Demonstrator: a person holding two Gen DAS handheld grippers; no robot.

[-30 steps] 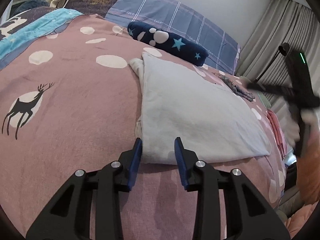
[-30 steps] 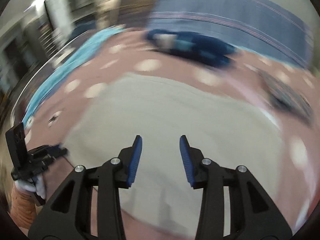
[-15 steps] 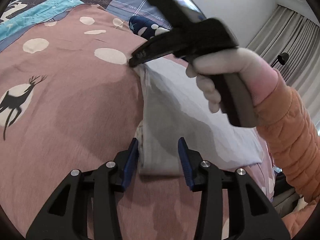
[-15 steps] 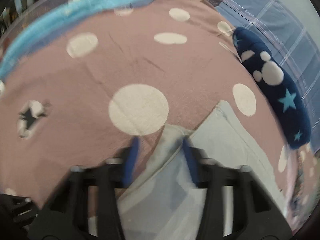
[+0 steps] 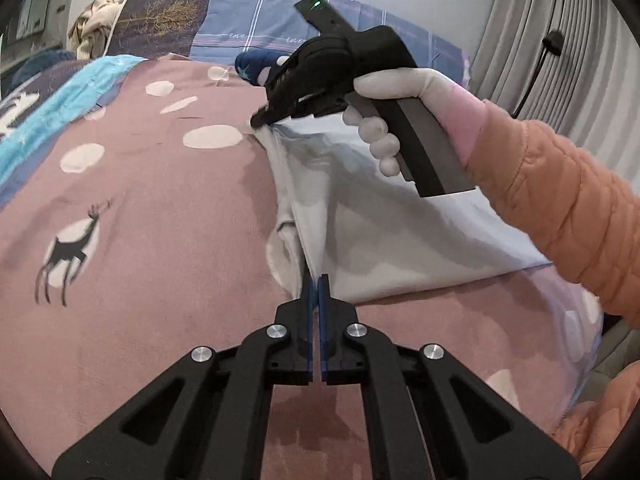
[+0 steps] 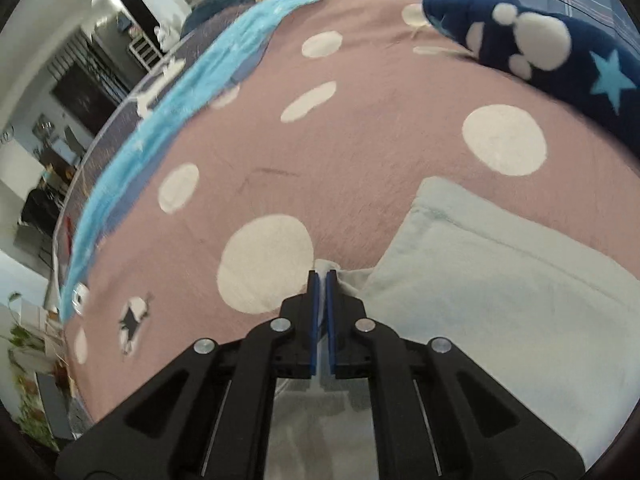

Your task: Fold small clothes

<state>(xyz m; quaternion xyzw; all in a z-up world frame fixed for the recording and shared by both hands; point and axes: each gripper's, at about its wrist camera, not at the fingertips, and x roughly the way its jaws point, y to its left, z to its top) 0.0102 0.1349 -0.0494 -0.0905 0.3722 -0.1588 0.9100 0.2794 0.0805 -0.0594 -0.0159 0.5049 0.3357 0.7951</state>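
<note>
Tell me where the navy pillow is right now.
The navy pillow lies top right in the right wrist view, on the pink blanket, beyond the white garment.

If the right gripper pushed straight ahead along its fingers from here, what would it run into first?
The right gripper is already shut on a corner of the white garment. Just past that corner lies the pink spotted blanket, so it would probably press into the bedding, though depth is uncertain.

We see a pale grey-white garment (image 5: 400, 232) on a pink blanket (image 5: 168, 216) with cream dots and a black deer (image 5: 66, 254), beside a navy star-printed cushion (image 6: 552, 48).
</note>
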